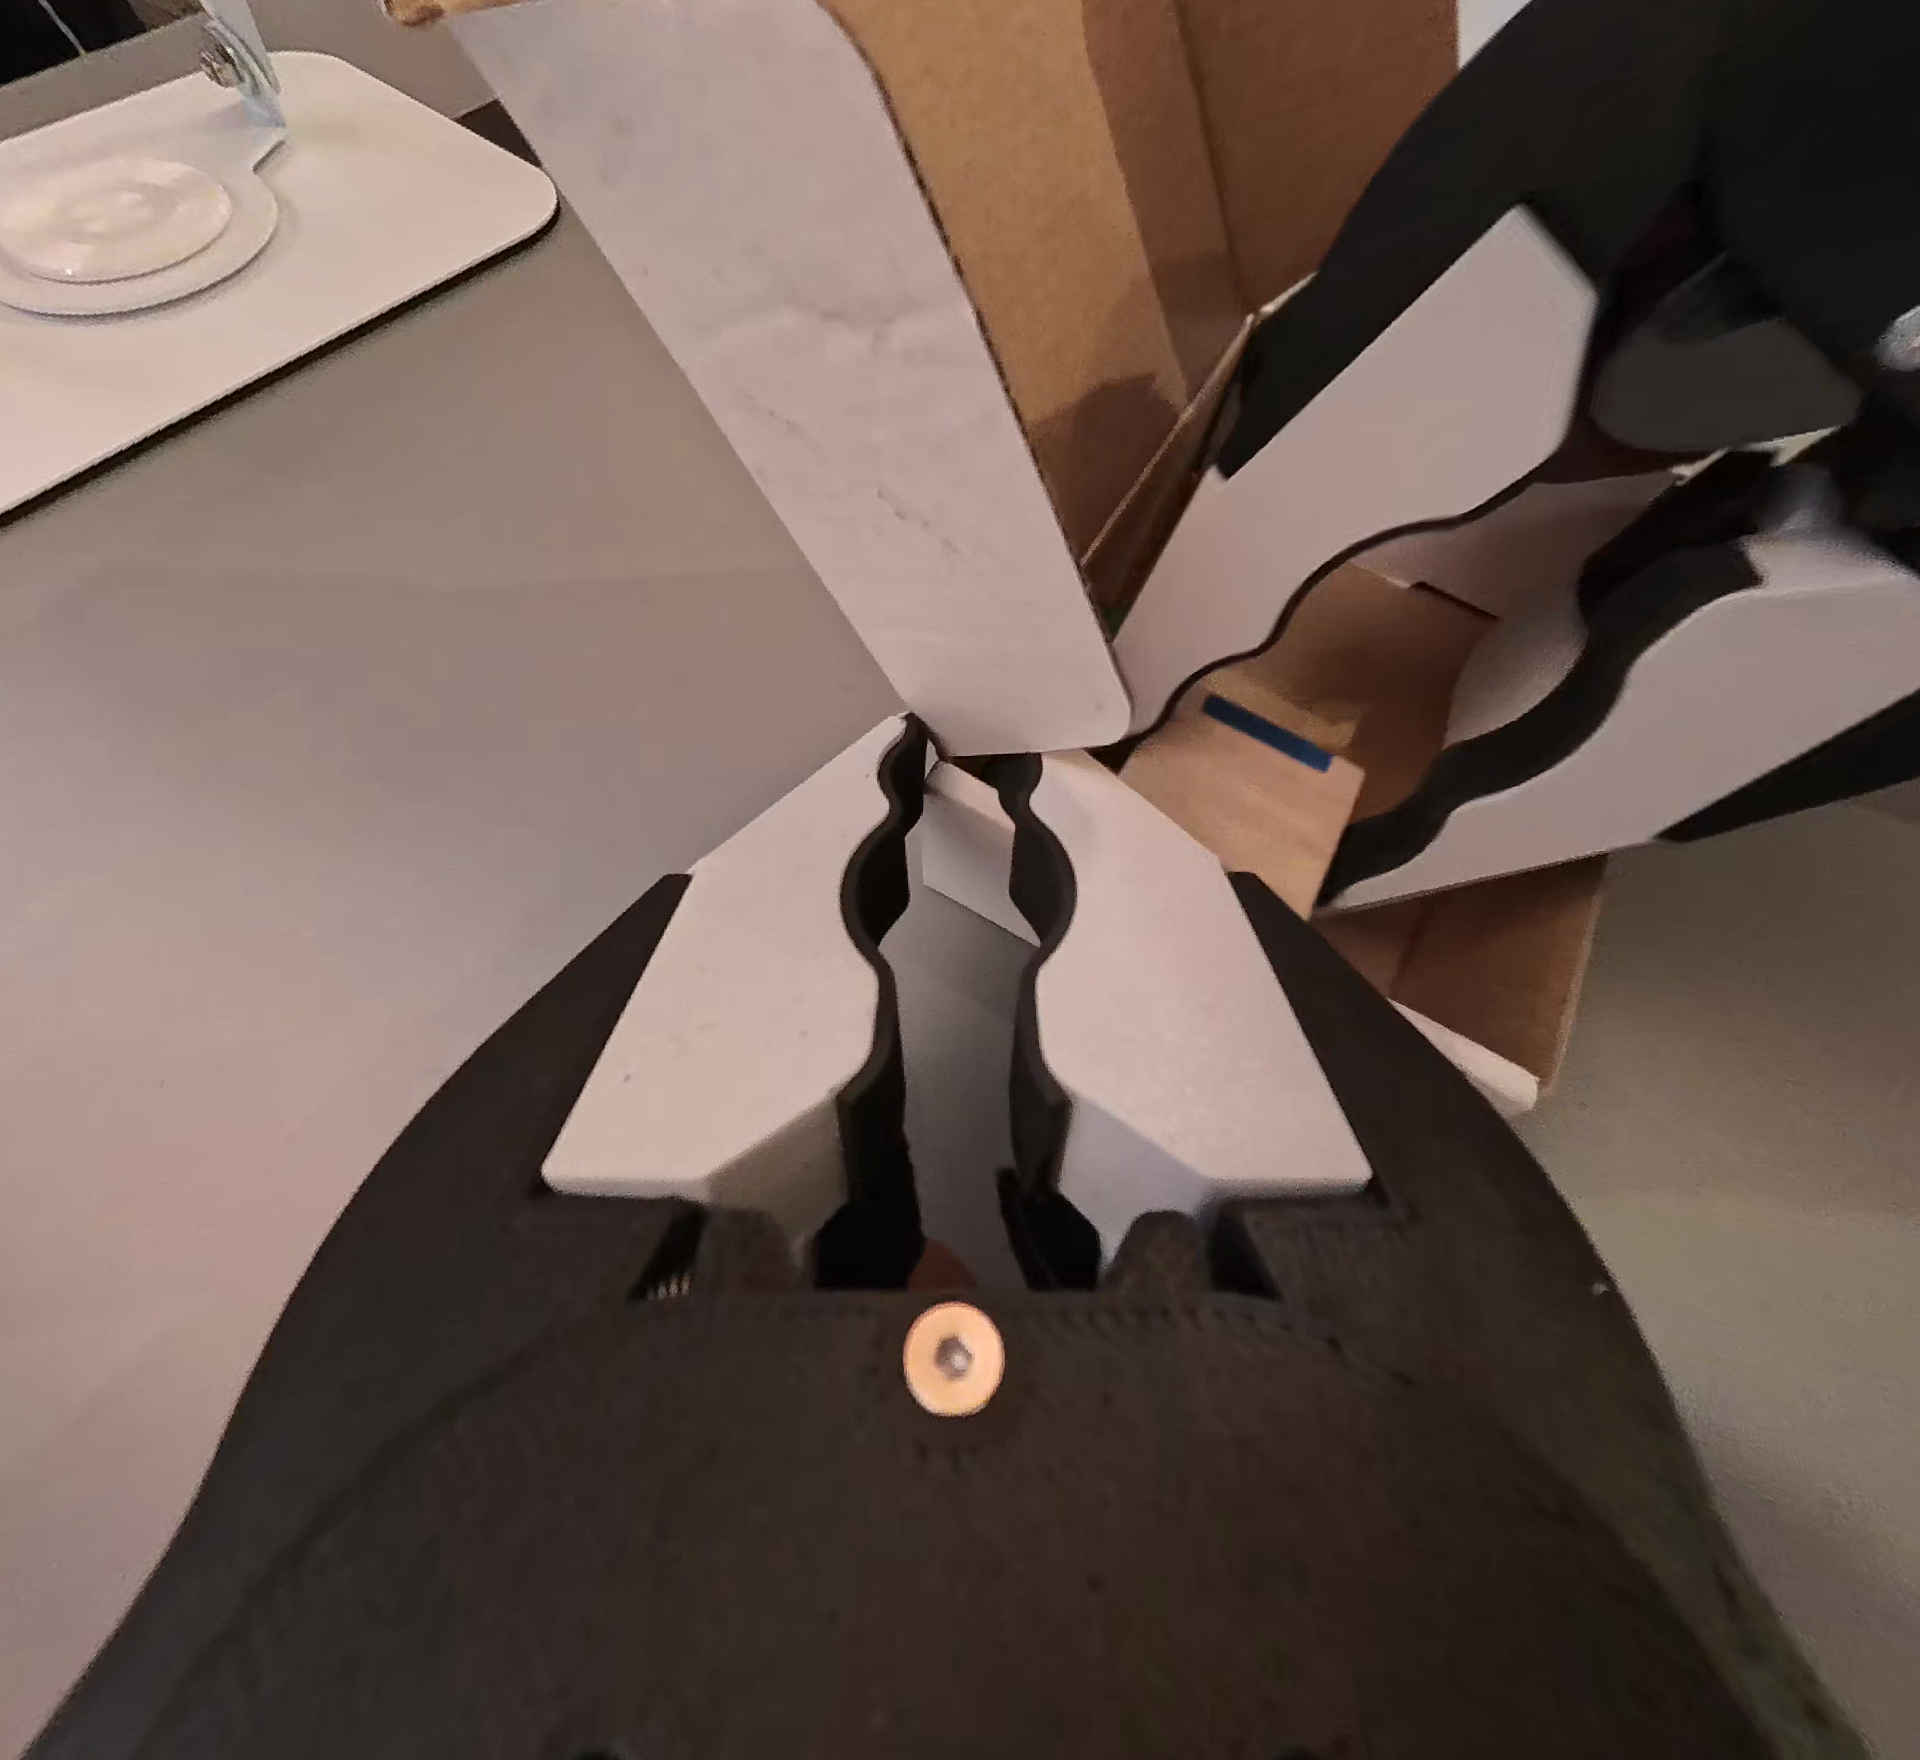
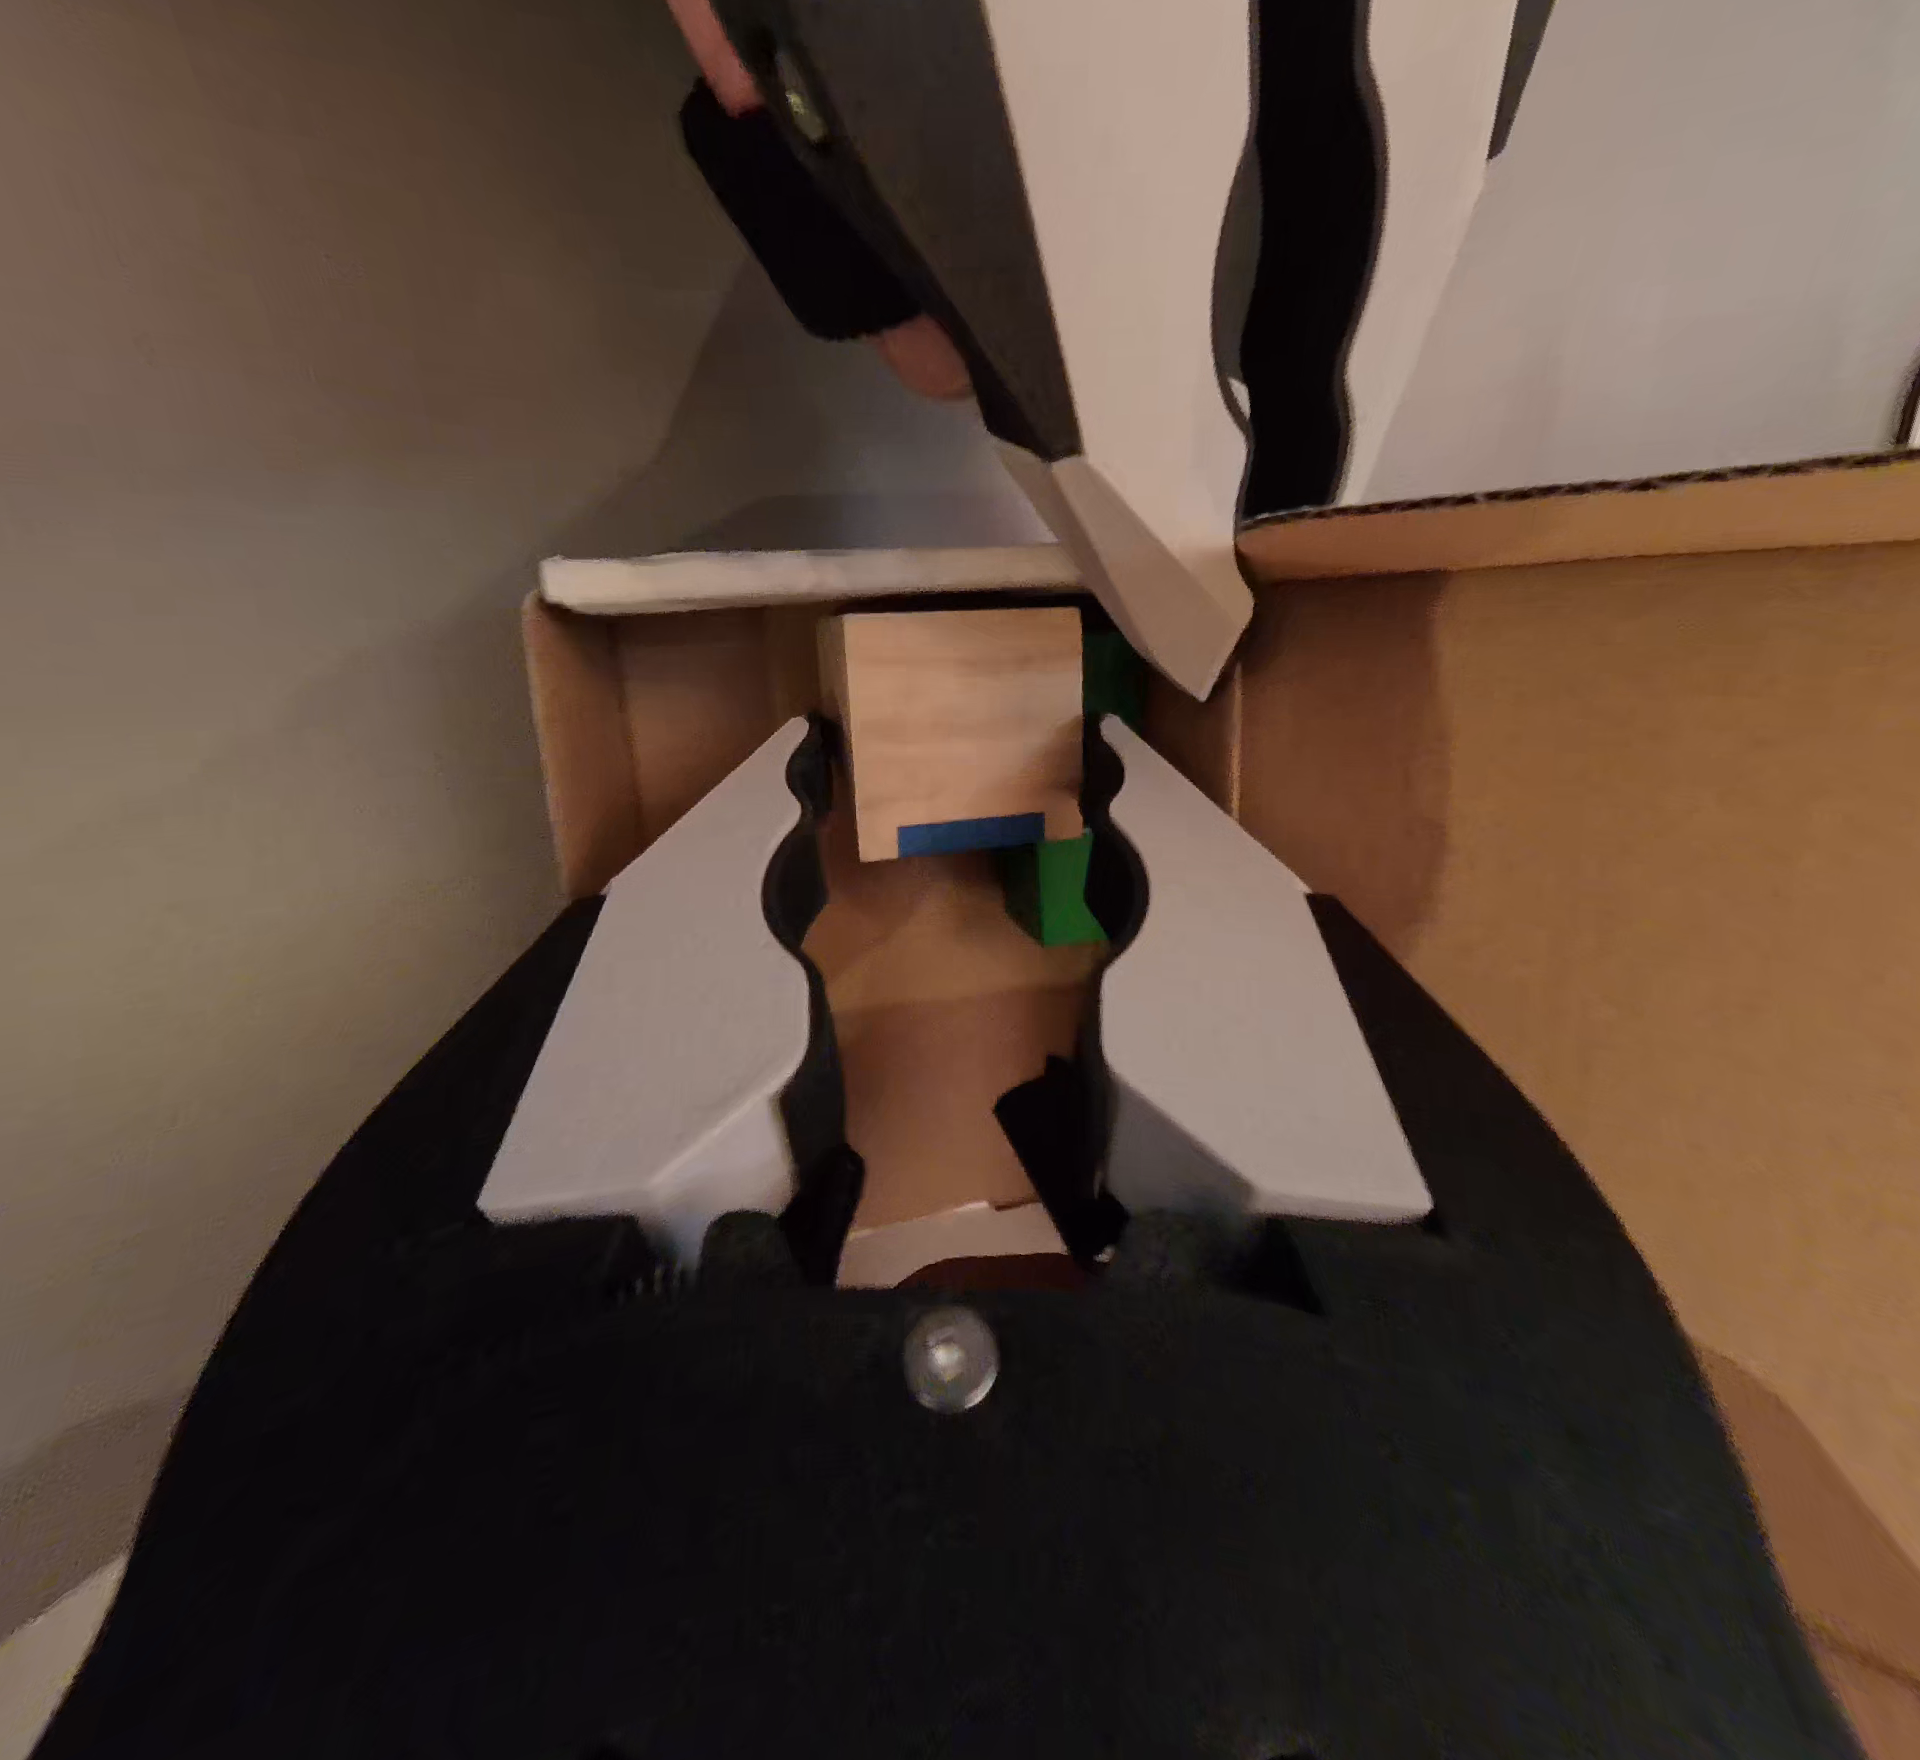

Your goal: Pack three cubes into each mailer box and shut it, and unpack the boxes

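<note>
The wooden cube (image 2: 961,742) with a blue stripe sits inside the open mailer box (image 2: 1558,775), pinched between my right gripper (image 2: 956,744) fingers; a green cube (image 2: 1055,895) lies beside it. My left gripper (image 1: 961,760), nearly closed, clamps the box's white wall on the grey desk (image 1: 364,723)

light: dim, warm, soft shadows
glare: none
blur: right edge of left wrist view, top of right wrist view
distortion: wide-angle bending at frame edges
</note>
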Action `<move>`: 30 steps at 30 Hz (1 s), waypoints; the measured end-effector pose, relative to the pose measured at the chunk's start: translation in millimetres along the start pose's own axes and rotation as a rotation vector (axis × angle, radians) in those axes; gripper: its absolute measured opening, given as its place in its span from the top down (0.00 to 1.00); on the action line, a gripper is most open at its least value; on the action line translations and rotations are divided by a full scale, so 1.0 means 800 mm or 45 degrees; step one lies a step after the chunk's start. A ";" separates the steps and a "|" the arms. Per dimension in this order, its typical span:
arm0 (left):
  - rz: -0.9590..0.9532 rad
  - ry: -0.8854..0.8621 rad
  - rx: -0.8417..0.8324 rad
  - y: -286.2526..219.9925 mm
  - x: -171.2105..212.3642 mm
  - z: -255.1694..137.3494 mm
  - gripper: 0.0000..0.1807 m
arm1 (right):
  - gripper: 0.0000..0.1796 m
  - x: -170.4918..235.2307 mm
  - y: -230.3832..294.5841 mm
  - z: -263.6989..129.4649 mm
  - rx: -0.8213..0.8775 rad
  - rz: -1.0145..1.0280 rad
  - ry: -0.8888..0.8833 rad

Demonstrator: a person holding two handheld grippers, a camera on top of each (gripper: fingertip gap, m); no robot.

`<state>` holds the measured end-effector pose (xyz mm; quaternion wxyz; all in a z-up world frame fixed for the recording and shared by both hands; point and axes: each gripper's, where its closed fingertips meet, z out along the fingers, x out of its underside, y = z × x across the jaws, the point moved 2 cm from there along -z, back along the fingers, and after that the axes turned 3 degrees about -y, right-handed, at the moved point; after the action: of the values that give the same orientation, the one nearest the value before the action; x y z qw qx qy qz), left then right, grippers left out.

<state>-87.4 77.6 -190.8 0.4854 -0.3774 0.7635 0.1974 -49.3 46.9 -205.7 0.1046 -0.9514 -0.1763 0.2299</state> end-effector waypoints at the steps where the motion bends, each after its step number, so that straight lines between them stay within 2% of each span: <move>1: 0.007 0.001 -0.005 0.000 0.000 0.000 0.94 | 0.74 -0.002 0.000 -0.006 0.011 -0.004 -0.020; 4: 0.009 -0.002 -0.008 0.001 0.001 -0.003 0.94 | 0.74 -0.010 -0.005 -0.047 0.066 0.018 -0.127; 7: -0.013 -0.008 -0.004 0.003 0.003 -0.006 0.94 | 0.74 0.011 -0.031 -0.127 0.220 0.084 -0.233; 11: 0.002 0.003 -0.013 0.004 0.003 -0.007 0.94 | 0.74 0.104 -0.085 -0.244 0.480 0.176 -0.116; 14: 0.011 0.007 -0.018 0.004 0.003 -0.007 0.94 | 0.74 0.200 -0.114 -0.282 0.513 0.230 0.093; 17: 0.009 0.006 -0.014 0.004 0.003 -0.007 0.94 | 0.74 0.289 -0.119 -0.261 0.369 0.320 0.252; 21: 0.009 0.001 -0.010 0.004 0.003 -0.007 0.94 | 0.74 0.360 -0.108 -0.206 0.245 0.337 0.427; 25: 0.018 -0.004 -0.009 0.004 0.003 -0.006 0.94 | 0.74 0.384 -0.101 -0.158 0.161 0.330 0.416; 30: 0.017 -0.007 -0.004 0.004 0.003 -0.006 0.94 | 0.73 0.389 -0.102 -0.139 0.127 0.340 0.411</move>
<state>-93.2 75.8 -191.0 0.4856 -0.3726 0.7643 0.2029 239.1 227.4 -210.2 0.1471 -0.9844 -0.0181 0.0947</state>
